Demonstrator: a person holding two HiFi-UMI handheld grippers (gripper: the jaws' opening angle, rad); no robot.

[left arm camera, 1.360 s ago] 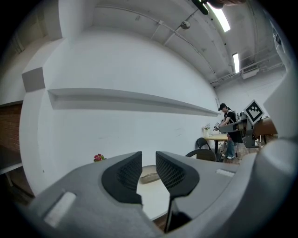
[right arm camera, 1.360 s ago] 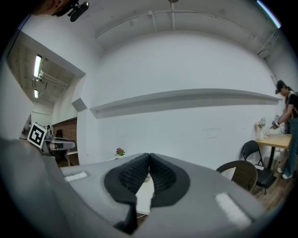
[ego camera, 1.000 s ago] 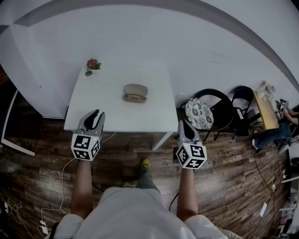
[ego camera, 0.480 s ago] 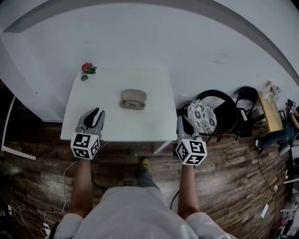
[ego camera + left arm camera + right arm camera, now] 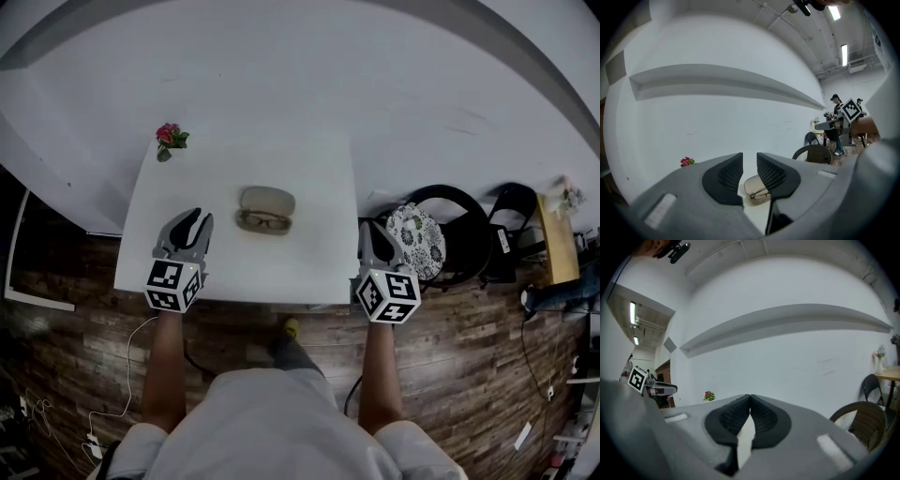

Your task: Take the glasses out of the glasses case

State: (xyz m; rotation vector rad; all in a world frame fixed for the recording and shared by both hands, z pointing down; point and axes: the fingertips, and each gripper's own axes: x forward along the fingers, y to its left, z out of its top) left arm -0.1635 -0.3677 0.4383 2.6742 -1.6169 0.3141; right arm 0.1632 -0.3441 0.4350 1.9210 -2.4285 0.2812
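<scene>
A beige glasses case (image 5: pixel 266 208) lies open near the middle of the white table (image 5: pixel 309 187), with a pair of glasses (image 5: pixel 264 221) resting in its near half. In the left gripper view the case (image 5: pixel 754 188) shows between the jaws, further off. My left gripper (image 5: pixel 194 220) hangs over the table's near left part, jaws a little apart with nothing between them. My right gripper (image 5: pixel 371 231) is at the table's near right corner, its jaws closed tip to tip on nothing. Both stand well short of the case.
A small pot of red flowers (image 5: pixel 167 140) stands at the table's far left corner. Two dark chairs (image 5: pixel 441 234) sit right of the table, one with a patterned cushion (image 5: pixel 414 238). A white wall runs behind. Cables (image 5: pixel 122 375) trail over the wooden floor.
The view has moved closer to the table. Both grippers have come forward over its near edge, and the case now lies nearer to them. Jaw states look unchanged.
</scene>
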